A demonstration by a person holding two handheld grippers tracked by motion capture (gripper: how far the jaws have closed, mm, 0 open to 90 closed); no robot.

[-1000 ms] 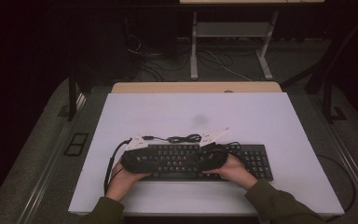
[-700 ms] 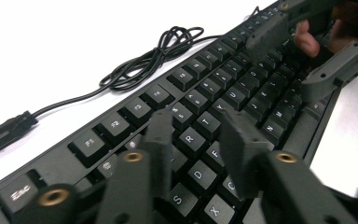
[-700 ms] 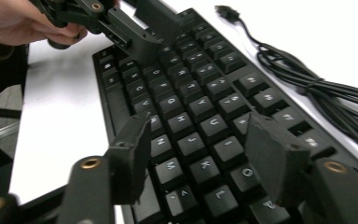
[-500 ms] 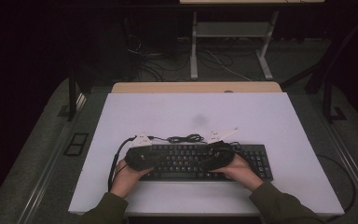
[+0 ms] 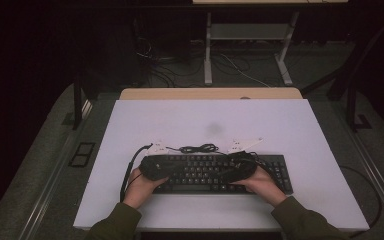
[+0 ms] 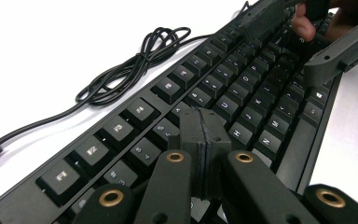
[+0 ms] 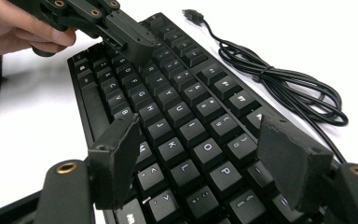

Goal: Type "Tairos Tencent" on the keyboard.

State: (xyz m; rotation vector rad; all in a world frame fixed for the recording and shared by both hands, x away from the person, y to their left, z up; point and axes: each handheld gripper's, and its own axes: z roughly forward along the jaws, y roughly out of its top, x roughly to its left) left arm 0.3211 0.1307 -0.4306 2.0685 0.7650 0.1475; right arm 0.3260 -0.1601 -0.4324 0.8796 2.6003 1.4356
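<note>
In the high view, two sleeved forearms rise from the bottom edge, and each hand holds a gripper over a black keyboard (image 5: 215, 173) that lies in the lower middle of the frame, on the near half of the white table (image 5: 290, 125).

The left gripper (image 5: 155, 167) sits over the left end of the keyboard. In the left gripper view its jaws stand at the bottom centre, pressed flat together with nothing between them, their tips just above the letter keys; whether they touch a key cannot be told.

The right gripper (image 5: 240, 167) sits over the keyboard right of its middle. In the right gripper view its jaws are spread wide, one at lower left and one at lower right, with rows of letter keys showing between them and nothing held.

Each gripper view shows the other gripper farther off: the closed left one at the upper left of the right gripper view, held by the left hand (image 7: 14, 28), and the open right one at the upper right of the left gripper view.

Beyond the keyboard, its black cable (image 5: 197, 148) lies in a loose coil on the table, just behind the far edge of the keys. In the right gripper view it runs along the upper right to a plug (image 7: 193, 15) near the top.
</note>
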